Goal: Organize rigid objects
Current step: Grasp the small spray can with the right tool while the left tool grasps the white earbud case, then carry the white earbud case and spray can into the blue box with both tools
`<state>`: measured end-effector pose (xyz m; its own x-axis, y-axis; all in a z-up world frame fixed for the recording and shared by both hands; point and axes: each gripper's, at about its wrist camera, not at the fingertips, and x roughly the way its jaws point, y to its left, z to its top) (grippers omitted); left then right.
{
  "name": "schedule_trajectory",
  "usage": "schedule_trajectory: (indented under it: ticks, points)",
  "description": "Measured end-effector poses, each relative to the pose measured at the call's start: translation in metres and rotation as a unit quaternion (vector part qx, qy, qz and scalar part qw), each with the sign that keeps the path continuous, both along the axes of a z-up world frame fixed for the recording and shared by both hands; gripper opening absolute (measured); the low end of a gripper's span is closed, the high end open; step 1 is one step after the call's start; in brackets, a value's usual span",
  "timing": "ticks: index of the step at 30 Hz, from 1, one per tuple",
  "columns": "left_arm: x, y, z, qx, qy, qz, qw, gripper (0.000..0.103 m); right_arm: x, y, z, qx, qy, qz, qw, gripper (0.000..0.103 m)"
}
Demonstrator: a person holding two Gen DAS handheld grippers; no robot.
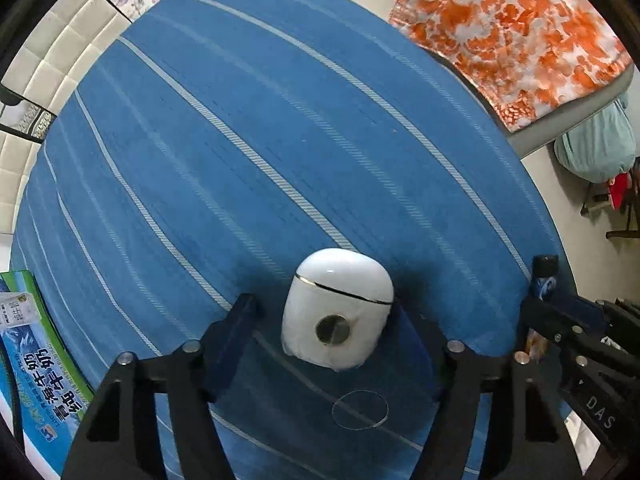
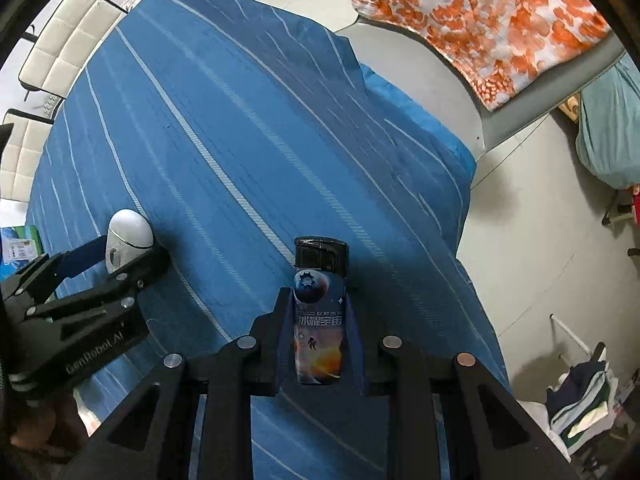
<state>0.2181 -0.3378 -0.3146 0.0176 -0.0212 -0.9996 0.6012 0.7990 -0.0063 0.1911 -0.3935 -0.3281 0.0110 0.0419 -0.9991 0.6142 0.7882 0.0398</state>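
Well, my left gripper (image 1: 324, 316) spreads wide around the white case (image 1: 338, 306) — my right gripper (image 2: 320, 320) clamps the lighter (image 2: 319, 312); milk carton (image 1: 36, 364) at eight o'clock.

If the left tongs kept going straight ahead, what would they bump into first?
Probably nothing soon. The left tongs already have the white case between their fingers; beyond it lies only the blue striped cloth, though depth is hard to judge.

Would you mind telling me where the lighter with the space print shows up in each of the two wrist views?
Left wrist view: the lighter is at the far right edge, lower half, clamped in the right hand-held gripper.
Right wrist view: lower centre, upright between the fingers of that hand-held gripper.
Shared landmark: the orange-and-white patterned cloth at the upper right in both views.
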Motion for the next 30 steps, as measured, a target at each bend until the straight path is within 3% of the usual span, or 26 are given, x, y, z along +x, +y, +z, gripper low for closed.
schedule_trajectory:
  ticks: [1,2,9,15,23,30]
  points:
    - [0.0,0.002,0.001,-0.003,-0.002,0.008,1.0,0.051,0.002,0.001,0.0,-0.004,0.001,0.002,1.0,0.027]
    - [0.0,0.005,0.004,-0.008,-0.005,0.018,0.9998,0.046,0.003,0.004,0.001,-0.009,0.003,0.003,1.0,0.027]
    - [-0.004,0.043,0.017,-0.008,-0.022,0.069,0.9973,0.045,0.019,0.034,0.019,-0.027,-0.01,0.049,0.998,0.027]
    - [-0.017,0.092,0.06,-0.043,-0.059,0.12,0.9902,0.045,0.032,0.083,0.048,-0.026,-0.041,0.1,0.994,0.027]
    - [-0.043,0.203,0.141,-0.085,-0.117,0.183,0.9725,0.045,0.047,0.179,0.109,-0.009,-0.092,0.172,0.981,0.027]
    - [-0.065,0.297,0.186,-0.085,-0.161,0.237,0.9543,0.045,0.062,0.289,0.16,-0.001,-0.134,0.246,0.96,0.027]
